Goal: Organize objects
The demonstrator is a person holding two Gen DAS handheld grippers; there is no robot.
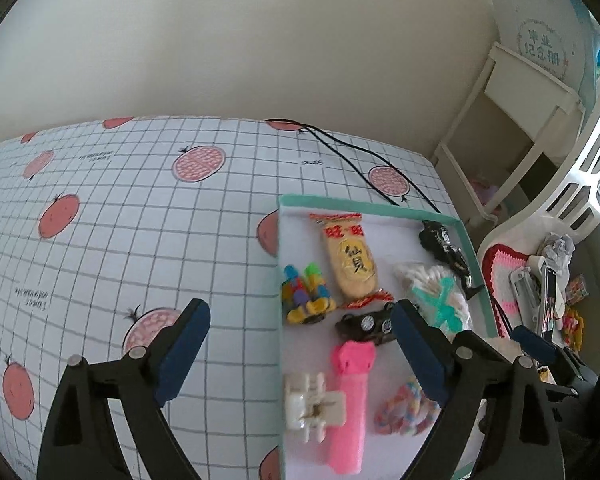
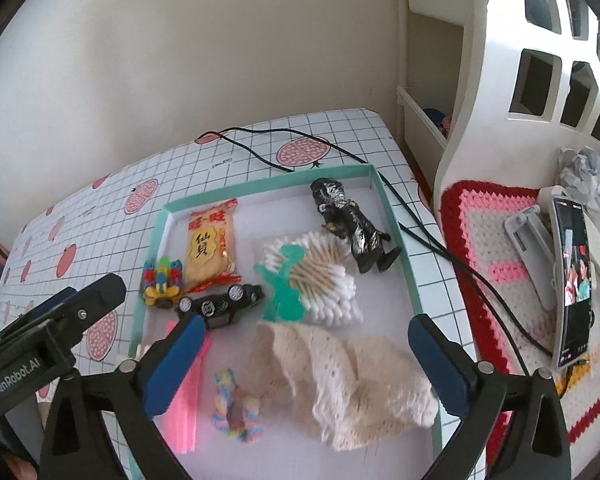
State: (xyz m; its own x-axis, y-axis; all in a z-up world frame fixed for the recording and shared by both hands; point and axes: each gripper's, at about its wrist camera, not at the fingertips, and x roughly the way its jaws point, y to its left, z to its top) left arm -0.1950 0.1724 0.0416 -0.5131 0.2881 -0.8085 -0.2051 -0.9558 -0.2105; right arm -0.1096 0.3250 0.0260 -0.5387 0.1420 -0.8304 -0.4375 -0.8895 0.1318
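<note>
A shallow teal-rimmed tray (image 1: 364, 202) (image 2: 260, 186) holds a rice cracker packet (image 1: 350, 264), a colourful toy (image 1: 306, 294), a black toy car (image 1: 364, 324), a pink tube (image 1: 350, 396), a white hair claw (image 1: 312, 404), a pastel scrunchie (image 2: 238, 408), a cotton swab pack (image 2: 320, 276) and a black figure (image 2: 350, 220). A cream knitted cloth (image 2: 340, 376) lies crumpled at the tray's near right. My right gripper (image 2: 308, 360) hovers open above the cloth. My left gripper (image 1: 300, 344) stands open over the tray's left edge, holding nothing.
The tray sits on a grid tablecloth with red fruit prints (image 1: 140, 220). A black cable (image 2: 420, 220) runs past the tray's far right side. A phone on a stand (image 2: 572, 280) rests on a crochet mat (image 2: 492, 248) to the right. White shelving (image 2: 500, 60) rises behind.
</note>
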